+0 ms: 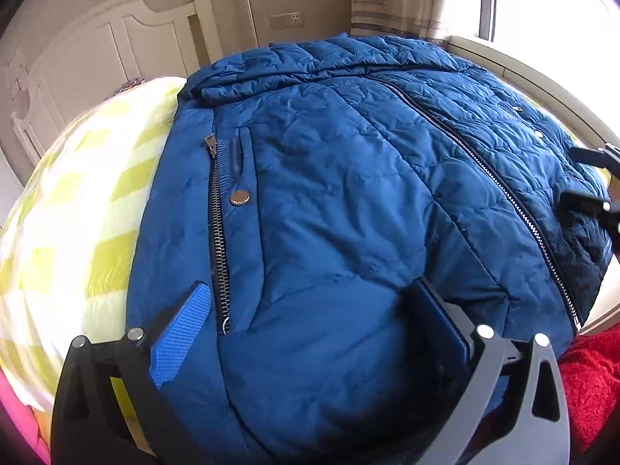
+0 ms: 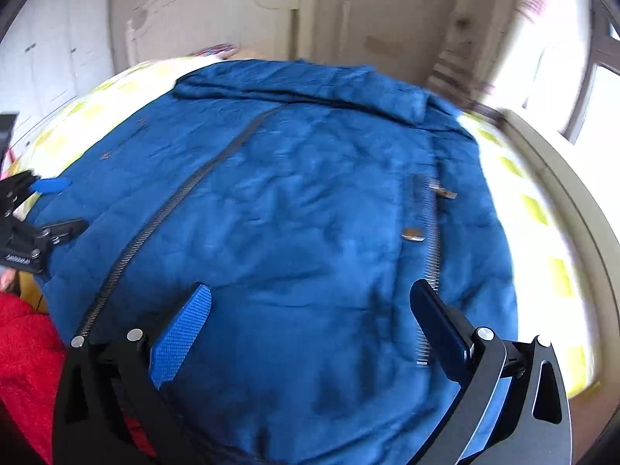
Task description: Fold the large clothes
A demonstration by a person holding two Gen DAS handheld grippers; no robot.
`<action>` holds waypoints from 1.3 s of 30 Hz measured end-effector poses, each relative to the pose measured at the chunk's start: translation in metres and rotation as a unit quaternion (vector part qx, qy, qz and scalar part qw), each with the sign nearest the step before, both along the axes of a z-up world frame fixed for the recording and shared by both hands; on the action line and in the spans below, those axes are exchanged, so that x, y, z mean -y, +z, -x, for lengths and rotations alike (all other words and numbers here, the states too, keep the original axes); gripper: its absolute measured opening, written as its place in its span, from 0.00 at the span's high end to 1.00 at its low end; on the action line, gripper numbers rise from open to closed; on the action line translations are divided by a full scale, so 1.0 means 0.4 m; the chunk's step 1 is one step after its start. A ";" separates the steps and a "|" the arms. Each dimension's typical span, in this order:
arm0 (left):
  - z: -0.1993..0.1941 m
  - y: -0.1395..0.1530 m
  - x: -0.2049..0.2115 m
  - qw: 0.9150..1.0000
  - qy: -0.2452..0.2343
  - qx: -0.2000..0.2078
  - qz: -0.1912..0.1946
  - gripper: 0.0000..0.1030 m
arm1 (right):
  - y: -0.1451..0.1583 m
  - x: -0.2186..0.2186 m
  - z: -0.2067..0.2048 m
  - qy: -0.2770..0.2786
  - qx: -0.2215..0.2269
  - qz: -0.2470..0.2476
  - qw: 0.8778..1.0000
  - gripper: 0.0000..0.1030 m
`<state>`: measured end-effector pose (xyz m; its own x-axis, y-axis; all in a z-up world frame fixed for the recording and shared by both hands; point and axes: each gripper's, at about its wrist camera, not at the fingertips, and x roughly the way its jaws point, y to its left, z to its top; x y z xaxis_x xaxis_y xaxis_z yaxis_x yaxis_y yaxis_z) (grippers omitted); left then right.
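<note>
Blue quilted jacket [image 1: 348, 178] is spread front-up on the bed, over the yellow-and-white checked bedspread [image 1: 77, 201], main zipper [image 1: 484, 162] done up along the middle. I have both claws hanging over the hem end, looking up toward the collar. Left gripper [image 1: 310, 317]: jaws spread wide, nothing pinched, blue ribbed pad [image 1: 182, 333] sits just beside the side pocket zipper [image 1: 219, 232], snap button [image 1: 239, 197] a bit further up. The other finger rests against the fabric near the hem; can't tell if it presses in. Right gripper [image 2: 310, 317]: also spread, nothing between the fingers, hovering above the jacket's other front panel, its own pocket zip and snap button [image 2: 412, 234] just ahead of the right-hand finger. Right view is motion-blurred, so fine detail is unreliable. Each claw shows at the edge of the other camera, well apart. Red fuzzy garment [image 1: 593, 383] sits at the near edge between the two. White headboard [image 1: 128, 38] at the far end, window [image 1: 542, 4] to one side.
</note>
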<state>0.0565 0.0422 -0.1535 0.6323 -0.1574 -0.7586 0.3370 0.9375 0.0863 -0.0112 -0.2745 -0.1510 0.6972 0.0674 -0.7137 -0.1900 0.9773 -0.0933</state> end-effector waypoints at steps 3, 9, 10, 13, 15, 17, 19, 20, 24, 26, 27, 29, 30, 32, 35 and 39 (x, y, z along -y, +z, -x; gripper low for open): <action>-0.003 -0.002 -0.001 1.000 -0.001 -0.001 0.004 0.02 | -0.037 0.039 -0.017 -0.008 -0.022 -0.032 0.999 0.05; 0.005 0.003 -0.009 1.000 0.007 0.002 -0.001 0.02 | 0.000 0.056 -0.007 -0.029 0.002 -0.007 1.000 0.05; 0.011 0.005 -0.014 1.000 0.011 0.005 -0.001 0.02 | 0.000 0.063 0.002 -0.037 0.006 -0.017 0.999 0.05; 0.033 0.016 -0.040 1.000 0.025 0.016 0.003 0.02 | -0.029 0.102 -0.007 -0.063 -0.007 -0.032 0.997 0.05; 0.036 0.010 -0.064 0.999 0.033 0.014 0.006 0.02 | -0.043 0.107 -0.006 -0.055 0.002 -0.035 0.998 0.04; 0.034 0.002 -0.096 0.999 0.036 0.004 0.021 0.02 | -0.034 0.108 -0.009 -0.059 -0.008 -0.035 0.998 0.05; 0.047 0.008 -0.147 0.997 0.060 0.005 0.039 0.02 | -0.017 0.115 0.003 -0.061 -0.003 -0.030 0.998 0.05; 0.057 0.012 -0.174 0.996 0.071 0.010 0.045 0.02 | -0.011 0.120 0.014 -0.066 0.004 -0.027 0.997 0.05; 0.075 0.004 -0.271 0.990 0.099 0.001 0.097 0.02 | -0.018 0.200 0.039 -0.094 0.004 -0.074 0.993 0.05; 0.075 -0.003 -0.295 0.987 0.110 -0.001 0.115 0.02 | -0.028 0.221 0.048 -0.100 0.003 -0.085 0.991 0.05; 0.072 -0.005 -0.292 0.988 0.111 0.000 0.108 0.02 | -0.026 0.224 0.056 -0.103 0.007 -0.082 0.991 0.05; 0.070 -0.009 -0.277 0.990 0.102 0.002 0.098 0.02 | -0.027 0.232 0.064 -0.109 0.005 -0.083 0.991 0.05; 0.070 -0.010 -0.265 0.991 0.102 0.005 0.088 0.02 | -0.031 0.236 0.066 -0.112 0.000 -0.086 0.990 0.05; 0.071 -0.012 -0.253 0.992 0.102 0.010 0.073 0.04 | -0.038 0.238 0.073 -0.109 -0.010 -0.095 0.989 0.04; 0.083 -0.010 -0.254 0.992 0.090 0.004 0.084 0.08 | -0.039 0.218 0.098 -0.084 -0.017 -0.085 0.993 0.04; 0.095 -0.015 -0.244 0.994 0.084 0.010 0.073 0.08 | -0.047 0.205 0.127 -0.068 0.000 -0.075 0.995 0.09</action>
